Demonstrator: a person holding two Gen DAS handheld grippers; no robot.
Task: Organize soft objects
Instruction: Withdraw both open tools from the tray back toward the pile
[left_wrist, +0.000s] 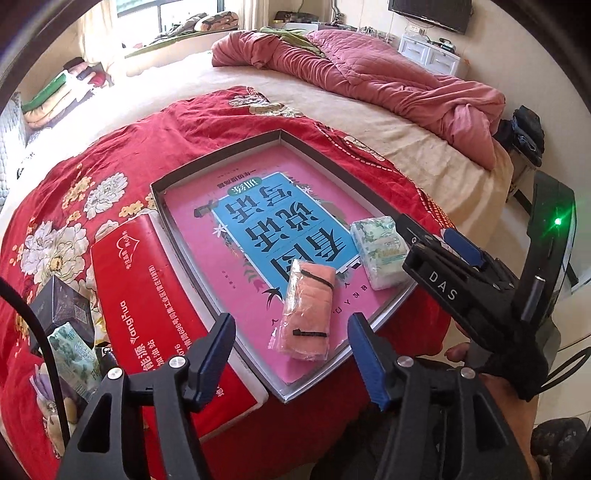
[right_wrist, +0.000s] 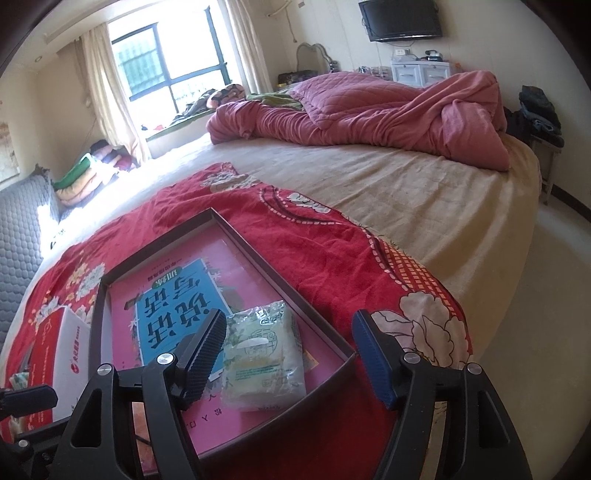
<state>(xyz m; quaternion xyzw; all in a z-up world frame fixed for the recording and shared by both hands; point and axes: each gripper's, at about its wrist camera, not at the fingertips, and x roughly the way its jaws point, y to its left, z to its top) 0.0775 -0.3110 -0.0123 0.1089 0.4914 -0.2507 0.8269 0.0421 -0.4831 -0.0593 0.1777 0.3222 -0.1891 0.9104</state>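
Observation:
A shallow dark-rimmed tray (left_wrist: 221, 157) (right_wrist: 284, 286) lies on a red floral cloth, with a pink and blue book cover as its floor. Inside it, near the front rim, lies a pink folded towel in clear wrap (left_wrist: 306, 310). A green-white tissue pack (left_wrist: 380, 251) (right_wrist: 264, 354) lies in the tray's right corner. My left gripper (left_wrist: 291, 354) hovers open above the towel's near end, pads clear of it. My right gripper (right_wrist: 291, 350) (left_wrist: 432, 236) is open too; the tissue pack lies beneath the gap, and neither pad presses on it.
A red carton (left_wrist: 155, 295) lies against the tray's left side, with a small black box (left_wrist: 62, 306) and another tissue pack (left_wrist: 74, 354) beyond it. A crumpled pink quilt (right_wrist: 369, 114) fills the far bed. The bed's edge drops off at right.

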